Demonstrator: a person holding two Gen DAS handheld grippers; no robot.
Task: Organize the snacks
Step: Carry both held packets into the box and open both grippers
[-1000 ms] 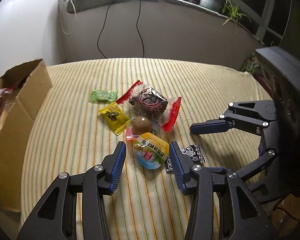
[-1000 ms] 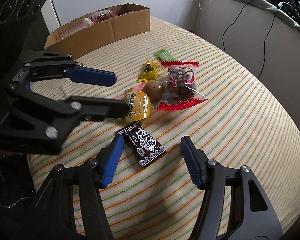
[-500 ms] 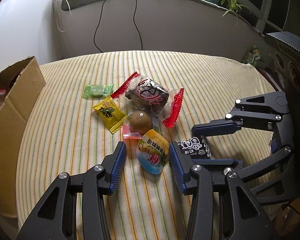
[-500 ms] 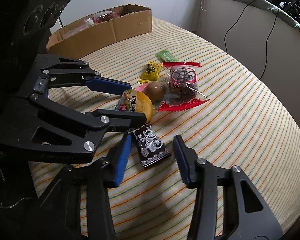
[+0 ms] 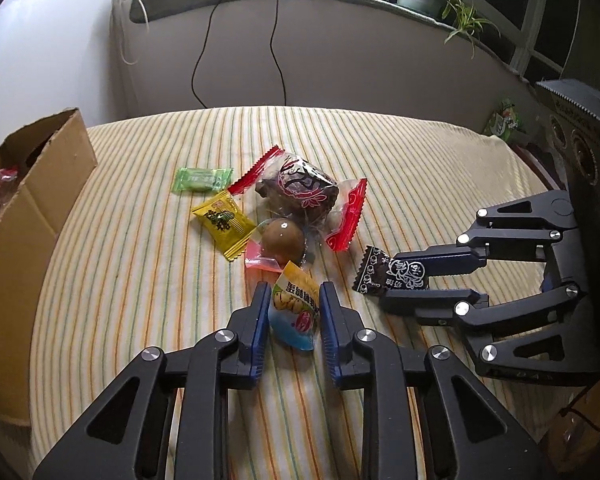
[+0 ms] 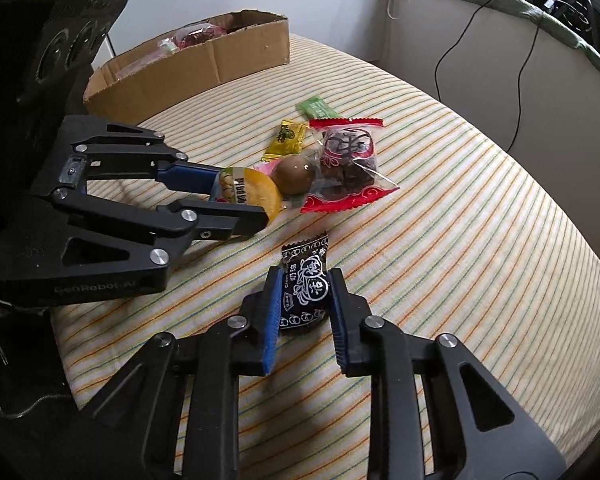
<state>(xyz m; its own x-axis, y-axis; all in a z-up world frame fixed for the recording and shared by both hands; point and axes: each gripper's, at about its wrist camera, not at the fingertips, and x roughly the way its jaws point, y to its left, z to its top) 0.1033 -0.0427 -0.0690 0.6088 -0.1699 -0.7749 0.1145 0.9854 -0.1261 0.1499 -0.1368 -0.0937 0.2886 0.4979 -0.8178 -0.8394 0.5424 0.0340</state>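
Observation:
My left gripper (image 5: pixel 295 312) is shut on a yellow jelly cup (image 5: pixel 295 309), also seen in the right wrist view (image 6: pixel 252 194). My right gripper (image 6: pixel 305 298) is shut on a black candy packet (image 6: pixel 305 292), which shows in the left wrist view (image 5: pixel 392 276) between the right gripper's fingers (image 5: pixel 440 264). On the striped cloth lie a brown egg snack (image 5: pixel 282 240), a red-edged dark cake packet (image 5: pixel 300 194), a yellow packet (image 5: pixel 224 222) and a green candy (image 5: pixel 202 178).
An open cardboard box (image 6: pixel 188 68) holding several snacks stands at the table's left side, also in the left wrist view (image 5: pixel 28 208). Cables hang on the wall behind. The striped tablecloth (image 6: pixel 480 240) curves off at the table's round edge.
Both grippers closed: the left one on the yellow jelly cup, the right one on the black candy packet. Both packets now sit upright between the fingers.

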